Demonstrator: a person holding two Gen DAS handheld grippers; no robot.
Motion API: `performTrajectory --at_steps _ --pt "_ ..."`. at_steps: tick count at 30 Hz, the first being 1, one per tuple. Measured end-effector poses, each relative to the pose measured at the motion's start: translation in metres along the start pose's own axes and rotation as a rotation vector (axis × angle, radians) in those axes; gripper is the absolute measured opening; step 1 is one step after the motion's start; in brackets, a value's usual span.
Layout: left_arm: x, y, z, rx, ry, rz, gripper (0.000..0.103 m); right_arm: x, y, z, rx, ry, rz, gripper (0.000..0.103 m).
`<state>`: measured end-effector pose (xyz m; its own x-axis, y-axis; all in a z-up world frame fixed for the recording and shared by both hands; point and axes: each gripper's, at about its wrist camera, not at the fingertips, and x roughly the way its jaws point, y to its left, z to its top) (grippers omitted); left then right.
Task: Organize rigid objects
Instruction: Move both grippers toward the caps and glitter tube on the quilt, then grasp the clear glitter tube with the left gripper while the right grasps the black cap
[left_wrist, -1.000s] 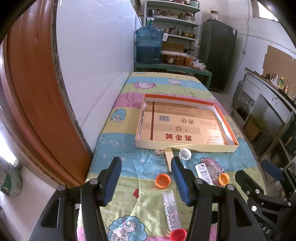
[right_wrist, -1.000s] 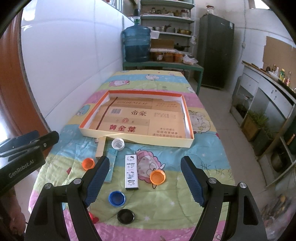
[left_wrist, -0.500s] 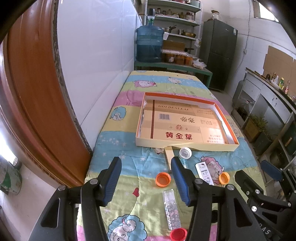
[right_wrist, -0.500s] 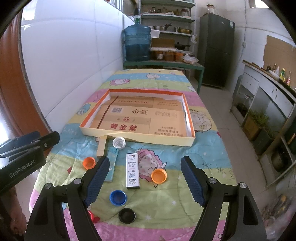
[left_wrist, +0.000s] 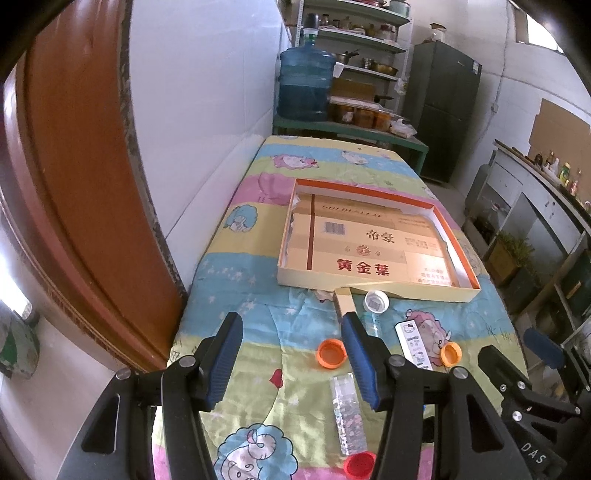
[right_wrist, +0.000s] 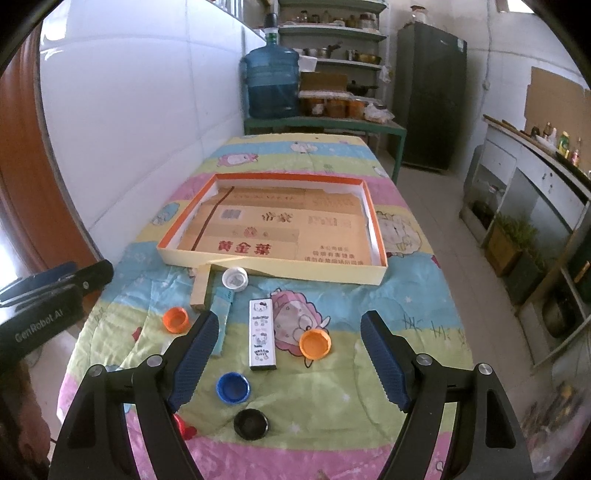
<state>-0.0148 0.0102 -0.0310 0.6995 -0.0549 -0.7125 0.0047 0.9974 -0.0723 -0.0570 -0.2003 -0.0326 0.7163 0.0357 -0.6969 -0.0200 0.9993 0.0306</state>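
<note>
White case (right_wrist: 263, 334) on the quilt (right_wrist: 406, 295), just short of the tray (right_wrist: 273, 266), long axis running toward it. Dead ahead between the right gripper (right_wrist: 288, 356) fingers, spread wide, empty. Left gripper (left_wrist: 291, 356) off to the side, likewise agape, holding nothing. Orange cap (right_wrist: 314, 343) beside, blue cap (right_wrist: 232, 387) nearer, possibly crowding the descent.

Black angular frames on the left gripper (left_wrist: 291, 325) and right gripper (right_wrist: 288, 325), with silver screws at the joints. Ribbed blue pads (right_wrist: 194, 354) inside each finger. White "GenRobot.AI" and "DAS" lettering on the housings.
</note>
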Motion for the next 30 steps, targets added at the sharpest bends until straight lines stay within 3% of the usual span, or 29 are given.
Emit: performTrajectory --at_steps 13,30 --pt "0.011 0.004 -0.007 0.002 0.047 -0.027 0.056 0.005 -0.004 -0.016 -0.005 0.043 0.007 0.080" --pt "0.025 -0.013 -0.044 0.059 0.081 -0.050 0.056 0.014 -0.001 -0.056 -0.033 0.081 0.062 0.080"
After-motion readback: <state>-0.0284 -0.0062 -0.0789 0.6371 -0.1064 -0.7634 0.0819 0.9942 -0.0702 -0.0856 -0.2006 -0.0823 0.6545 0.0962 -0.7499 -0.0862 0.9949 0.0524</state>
